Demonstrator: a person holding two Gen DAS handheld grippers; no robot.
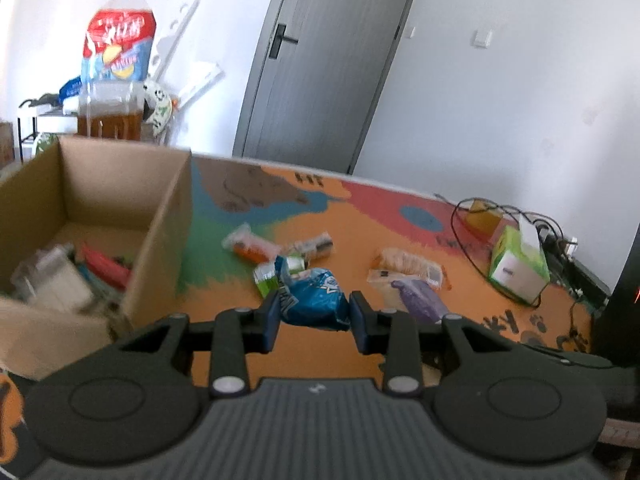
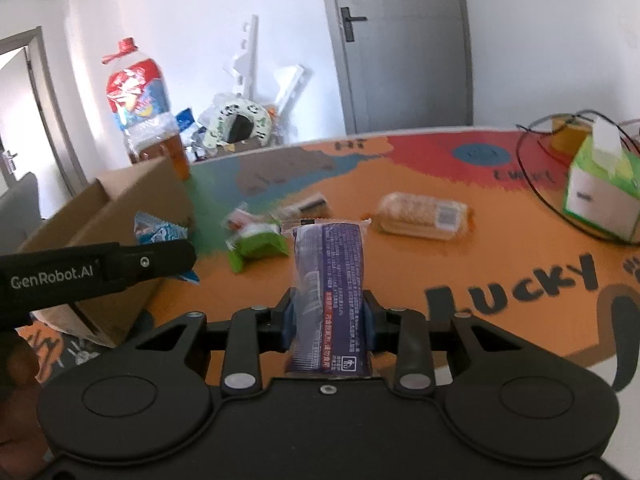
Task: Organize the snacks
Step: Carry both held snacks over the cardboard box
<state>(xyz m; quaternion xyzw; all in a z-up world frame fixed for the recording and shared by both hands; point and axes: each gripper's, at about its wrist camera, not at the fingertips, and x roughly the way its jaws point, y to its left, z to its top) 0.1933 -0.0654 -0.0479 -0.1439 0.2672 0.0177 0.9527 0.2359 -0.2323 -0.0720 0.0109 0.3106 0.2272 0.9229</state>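
My left gripper (image 1: 314,320) is shut on a blue snack packet (image 1: 316,298), held above the table just right of the open cardboard box (image 1: 160,236). The same packet (image 2: 160,234) shows in the right wrist view beside the left gripper's black body (image 2: 100,266). My right gripper (image 2: 329,316) is shut on a purple snack packet (image 2: 330,280), held upright above the orange table. The purple packet (image 1: 420,300) also shows in the left wrist view. The box holds several snacks, one red (image 1: 106,266).
Loose snacks lie on the painted table (image 2: 400,264): a green packet (image 2: 258,246), a bread pack (image 2: 424,216), an orange one (image 1: 252,246) and a dark one (image 1: 314,246). A green tissue box (image 2: 600,196) and cables stand at right. A large bottle (image 1: 114,80) stands behind the box.
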